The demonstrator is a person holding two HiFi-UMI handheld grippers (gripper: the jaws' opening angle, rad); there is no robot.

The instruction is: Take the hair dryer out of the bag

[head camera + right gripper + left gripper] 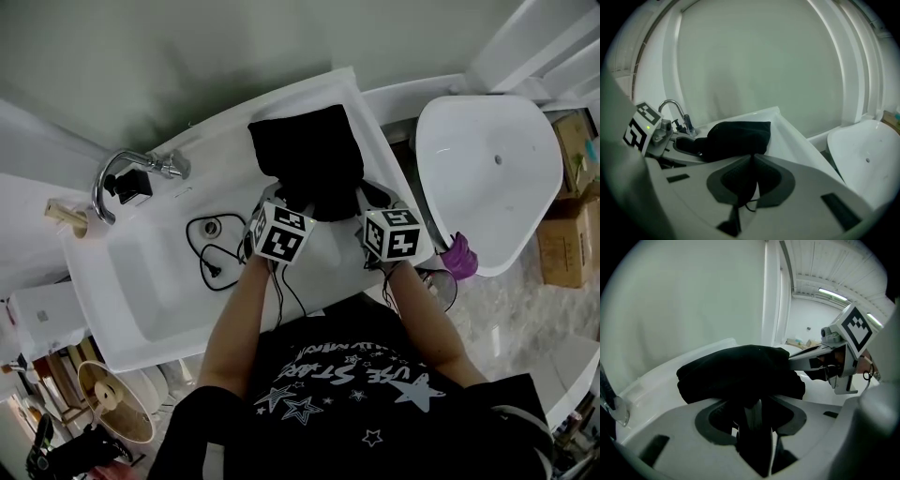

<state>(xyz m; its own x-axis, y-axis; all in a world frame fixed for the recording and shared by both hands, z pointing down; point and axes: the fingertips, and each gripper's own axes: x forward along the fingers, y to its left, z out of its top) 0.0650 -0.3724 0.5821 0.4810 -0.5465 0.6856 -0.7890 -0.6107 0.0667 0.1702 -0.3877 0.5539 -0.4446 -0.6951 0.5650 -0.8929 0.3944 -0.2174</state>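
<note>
A black cloth bag [305,155] lies on the white counter [225,141] behind the sink; it also shows in the left gripper view [740,371] and the right gripper view [736,136]. My left gripper [752,413] is shut on a dark glossy handle [754,432], apparently the hair dryer's, which runs into the bag's mouth; the rest of the dryer is hidden inside. Its black cord [208,251] loops in the sink. My right gripper [752,161] is shut on the bag's near edge, with black cloth and a thin string between the pads. In the head view both grippers [284,202] [368,202] sit at the bag's front.
A chrome faucet [122,169] stands at the sink's left end, above the basin [141,291]. A large white tub-like fixture [487,178] is close on the right, with cardboard boxes [572,234] beyond it. A wall rises directly behind the counter.
</note>
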